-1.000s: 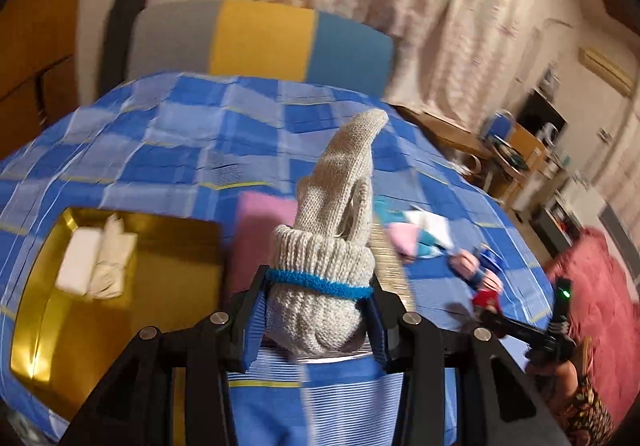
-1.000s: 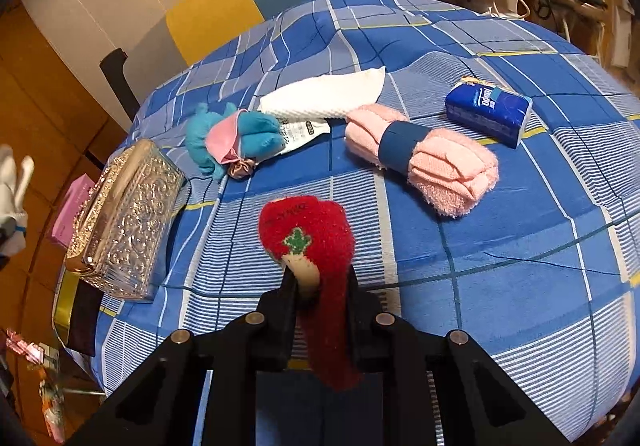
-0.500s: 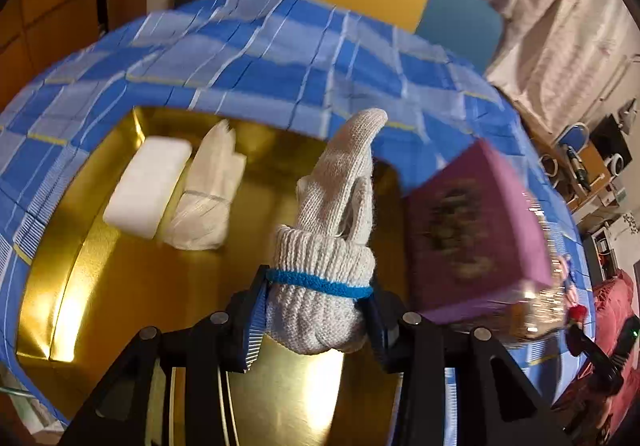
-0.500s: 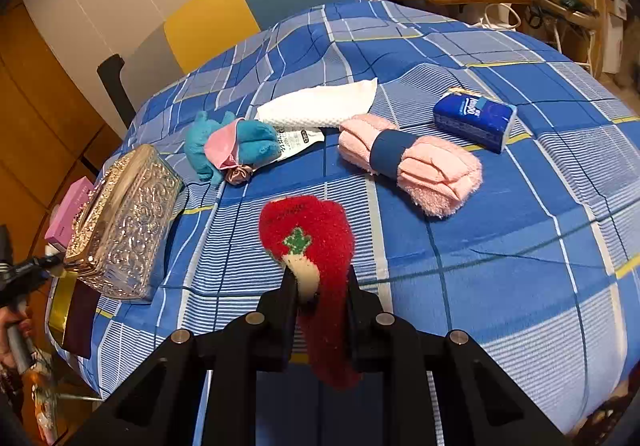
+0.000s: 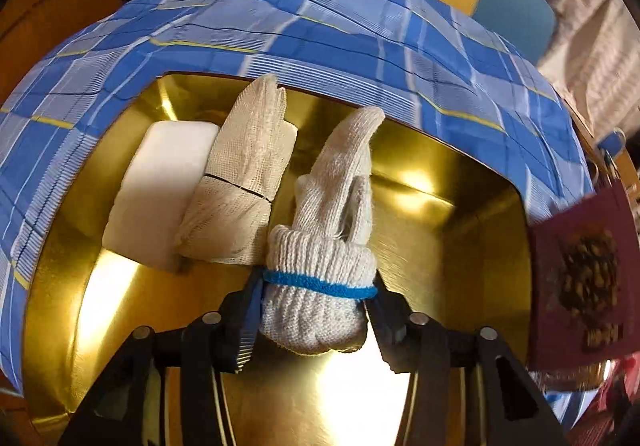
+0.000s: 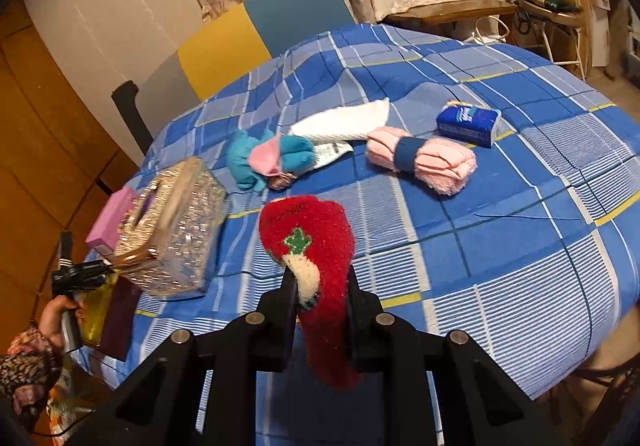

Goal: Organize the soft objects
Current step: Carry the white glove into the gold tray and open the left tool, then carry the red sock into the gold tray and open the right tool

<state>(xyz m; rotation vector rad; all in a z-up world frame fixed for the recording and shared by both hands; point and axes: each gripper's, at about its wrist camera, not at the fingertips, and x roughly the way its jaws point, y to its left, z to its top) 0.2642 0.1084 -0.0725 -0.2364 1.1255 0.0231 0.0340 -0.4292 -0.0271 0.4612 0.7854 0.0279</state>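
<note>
Carried from above the checked cloth, the knitted glove point(image 5: 320, 246) now hangs over the shiny gold tray point(image 5: 460, 214).
Left gripper point(image 5: 316, 310) jaws have just been opening; the ribbed, blue-banded cuff sits between them, right pad drawn clear. Beside it lie a gauzy folded cloth point(image 5: 240, 182) and a white block point(image 5: 160, 186). The right gripper point(image 6: 320, 294) clamps a fuzzy red sock point(image 6: 316, 238).

Knitted cloth glove point(image 5: 320, 278) over a glossy golden metal tray point(image 5: 440, 182).
</note>
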